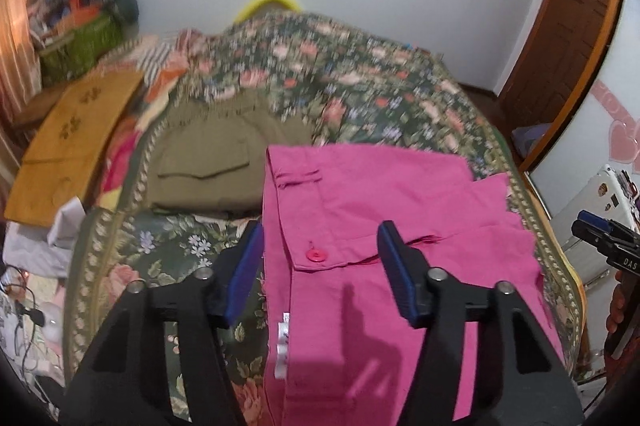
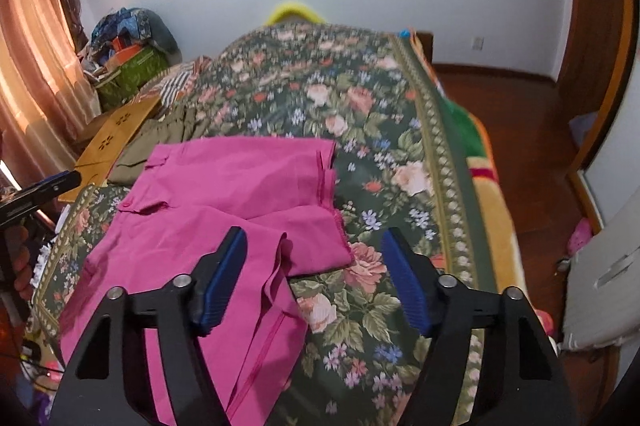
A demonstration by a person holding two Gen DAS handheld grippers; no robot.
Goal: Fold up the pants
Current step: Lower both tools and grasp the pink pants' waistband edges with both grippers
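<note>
Pink pants (image 1: pixel 360 202) lie folded on the floral bedspread (image 1: pixel 320 82), with a pink button (image 1: pixel 315 255) on a pocket flap. My left gripper (image 1: pixel 320 246) is open and empty, hovering above the pants' waist end. In the right wrist view the pink pants (image 2: pixel 224 194) lie left of centre on the floral bedspread (image 2: pixel 400 154). My right gripper (image 2: pixel 312 258) is open and empty above the pants' right edge. The right gripper also shows at the right edge of the left wrist view (image 1: pixel 600 226). The left gripper shows at the left edge of the right wrist view (image 2: pixel 40 192).
Folded olive pants (image 1: pixel 216 162) lie on the bed behind the pink ones. A yellow-brown board (image 1: pixel 72 146) and a green basket (image 1: pixel 80 46) with clutter stand to the left. A wooden floor (image 2: pixel 520 130) and a door (image 1: pixel 560 26) are on the right.
</note>
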